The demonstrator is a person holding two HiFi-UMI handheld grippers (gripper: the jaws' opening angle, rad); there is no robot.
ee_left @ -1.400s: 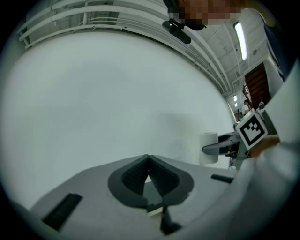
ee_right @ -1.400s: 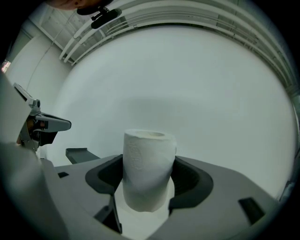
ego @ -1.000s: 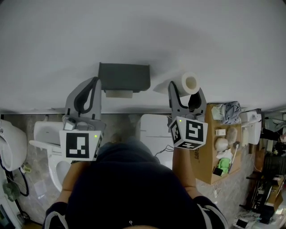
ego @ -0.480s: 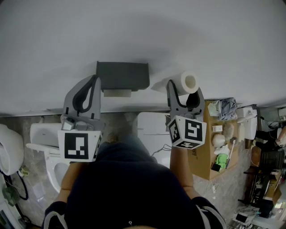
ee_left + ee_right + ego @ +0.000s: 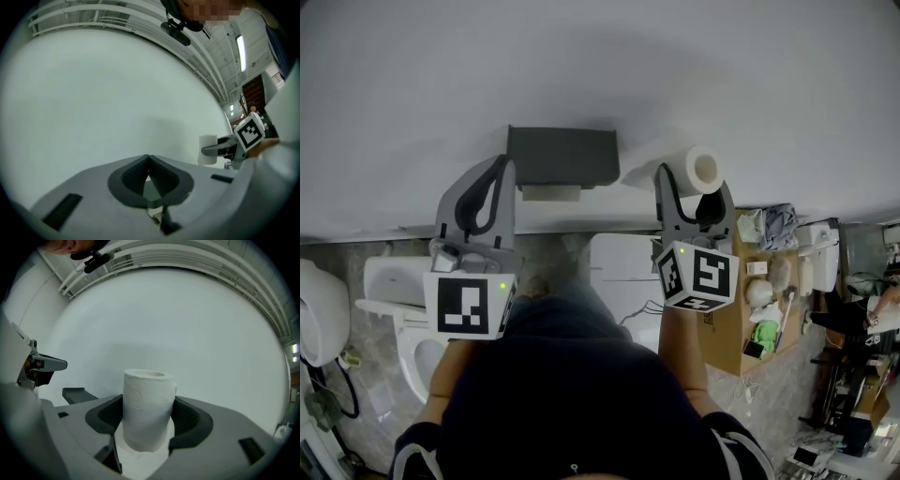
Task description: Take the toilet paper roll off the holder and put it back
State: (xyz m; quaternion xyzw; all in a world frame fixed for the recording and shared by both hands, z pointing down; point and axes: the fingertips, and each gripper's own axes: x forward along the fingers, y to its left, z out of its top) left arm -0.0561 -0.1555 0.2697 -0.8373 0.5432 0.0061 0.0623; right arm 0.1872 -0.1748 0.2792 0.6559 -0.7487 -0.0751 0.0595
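The toilet paper roll [image 5: 148, 409] is light and soft, so by my reading it will dent under a hard squeeze. Its paper wrap could also slide or start to unwind. The best hold is across the middle of its round side with gentle pressure, leaving the open tube end free for getting it back on. That is roughly how it is held here. The right gripper [image 5: 690, 199] has its jaws pinching the roll on opposite sides of its lower half. The roll stands upright between them, with its hollow end pointing away from the gripper toward the white wall [image 5: 600, 66]. The roll is off the dark grey holder [image 5: 562, 157]. In the head view it sits to the right of the holder and apart from it, at about the same height on the wall. The left gripper [image 5: 486, 192] has its jaws pressed together on nothing and sits just left of the holder
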